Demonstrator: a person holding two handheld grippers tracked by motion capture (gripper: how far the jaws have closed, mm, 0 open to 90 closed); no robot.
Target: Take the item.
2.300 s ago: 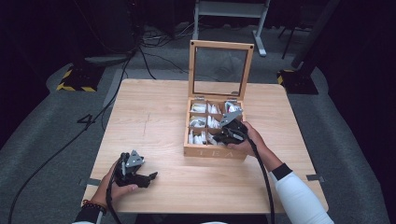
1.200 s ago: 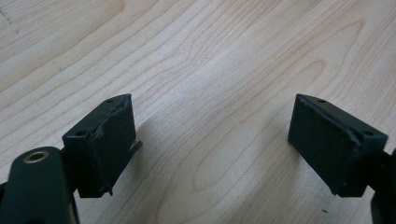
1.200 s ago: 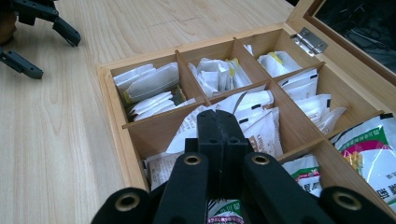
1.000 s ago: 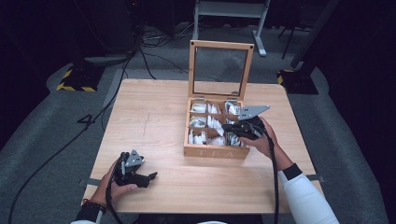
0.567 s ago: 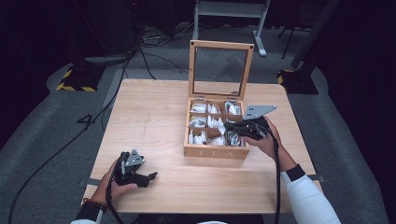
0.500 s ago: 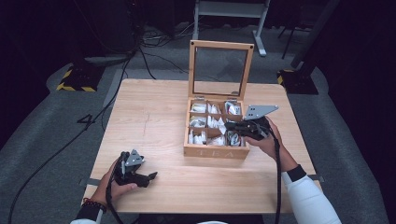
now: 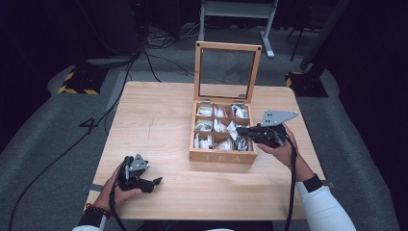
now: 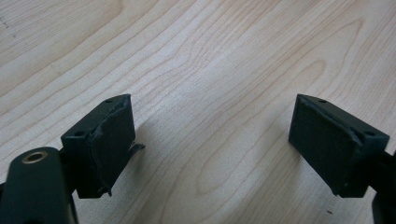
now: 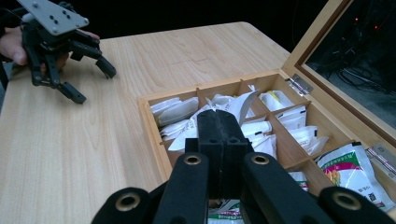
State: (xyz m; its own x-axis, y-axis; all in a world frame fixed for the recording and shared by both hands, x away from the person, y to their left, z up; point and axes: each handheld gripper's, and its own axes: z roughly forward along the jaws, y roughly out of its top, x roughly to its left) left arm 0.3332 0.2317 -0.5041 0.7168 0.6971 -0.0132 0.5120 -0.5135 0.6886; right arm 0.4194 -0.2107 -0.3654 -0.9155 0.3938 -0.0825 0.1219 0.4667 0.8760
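Note:
An open wooden tea box (image 7: 222,156) stands mid-table, its compartments full of white tea sachets (image 7: 206,111). My right gripper (image 7: 239,130) hovers over the box's right side, pointing left. In the right gripper view its jaws (image 9: 218,116) are shut, and a white sachet (image 9: 245,100) curls up from their tips, apparently pinched by its edge. My left gripper (image 7: 155,185) rests at the table's near left corner. Its jaws (image 8: 210,144) stand open over bare wood with nothing between them. It also appears far off in the right gripper view (image 9: 95,85).
The box's glass-paned lid (image 7: 227,45) stands upright at the back of the box. A green-printed packet (image 9: 350,170) lies in a near compartment. Bare tabletop (image 7: 159,120) stretches left of the box. Cables and stands lie on the floor beyond the table.
My right gripper has drawn back to the right and risen a little above the box, jaws staying shut. The left gripper has kept still.

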